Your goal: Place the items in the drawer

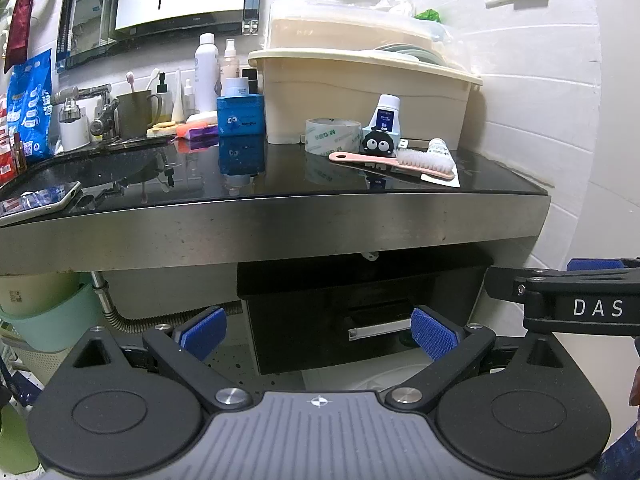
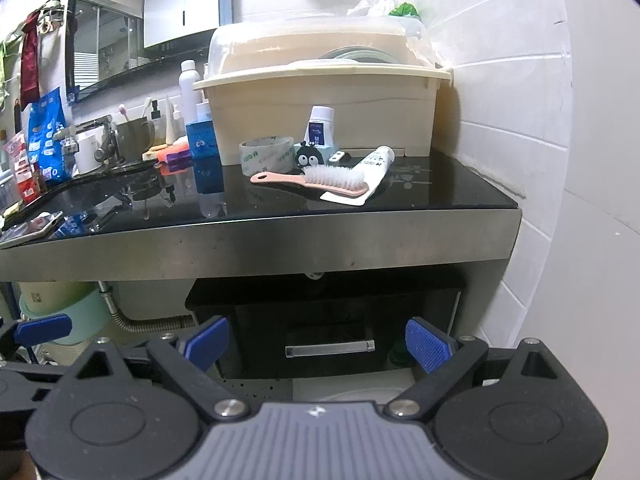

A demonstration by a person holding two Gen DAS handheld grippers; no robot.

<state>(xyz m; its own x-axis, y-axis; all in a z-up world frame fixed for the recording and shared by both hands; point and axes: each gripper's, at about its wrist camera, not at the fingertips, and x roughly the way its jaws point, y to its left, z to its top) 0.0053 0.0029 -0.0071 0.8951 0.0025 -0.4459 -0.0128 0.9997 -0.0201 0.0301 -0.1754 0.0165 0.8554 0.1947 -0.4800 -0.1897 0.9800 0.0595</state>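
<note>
Nearest, the left gripper (image 1: 318, 334) holds its ribbed blue-padded fingers (image 1: 430, 338) wide apart with nothing between them; the right gripper (image 2: 318, 344) does the same, its textured blue pads equally spread and empty. In the left wrist view the right gripper's black body crosses the right edge, partly cut off.

Beyond both, under the bench, sits the glossy black drawer unit (image 2: 320, 320) with a clear bar handle (image 2: 330, 348), its front closed; its lower part is hidden behind the fingers. A corrugated metal hose (image 2: 148, 324) curves to its left.

Above runs the brushed-steel bench edge (image 2: 260, 244) under a glossy black reflective top. On it, towards the right, lies a pink plastic brush with white bristles (image 2: 316, 181) resting across a white squeeze tube (image 2: 370, 170). Just behind stand a clear roll of packing tape (image 2: 267, 155), a small black round-eyed figure (image 2: 311, 157) and a white bottle with blue label (image 2: 319, 126), its base hidden. Farther back stands a beige plastic dish bin with clear lid (image 2: 320, 92); the contents under the lid are hard to make out.
</note>
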